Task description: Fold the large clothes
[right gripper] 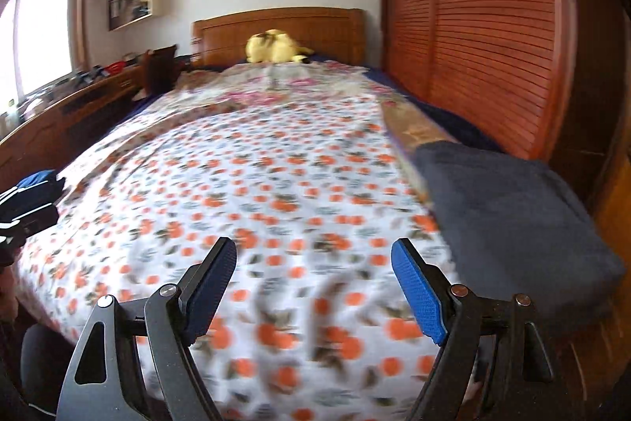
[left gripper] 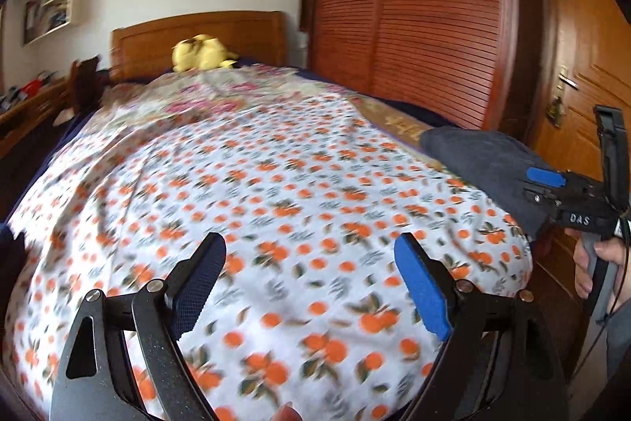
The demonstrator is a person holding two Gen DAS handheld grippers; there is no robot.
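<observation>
A white cloth printed with oranges (left gripper: pixel 284 192) (right gripper: pixel 252 192) lies spread over the bed, blurred in both views. A folded dark navy garment (left gripper: pixel 481 164) (right gripper: pixel 512 216) rests on the bed's right edge. My left gripper (left gripper: pixel 309 255) hovers open over the near part of the printed cloth, with nothing between its fingers. My right gripper (right gripper: pixel 313 255) also stands open and empty above the cloth, just left of the navy garment. In the left wrist view the right gripper (left gripper: pixel 572 152) shows from the side beside that garment, held by a hand (left gripper: pixel 591 263).
A yellow plush toy (left gripper: pixel 201 52) (right gripper: pixel 272 48) sits by the wooden headboard (right gripper: pixel 284 30). A slatted wardrobe (left gripper: pixel 414 18) and a door (left gripper: pixel 583 66) stand to the right. A desk (right gripper: pixel 67 109) runs along the left. Blue, black and white clothes (right gripper: pixel 27 200) lie at the bed's left edge.
</observation>
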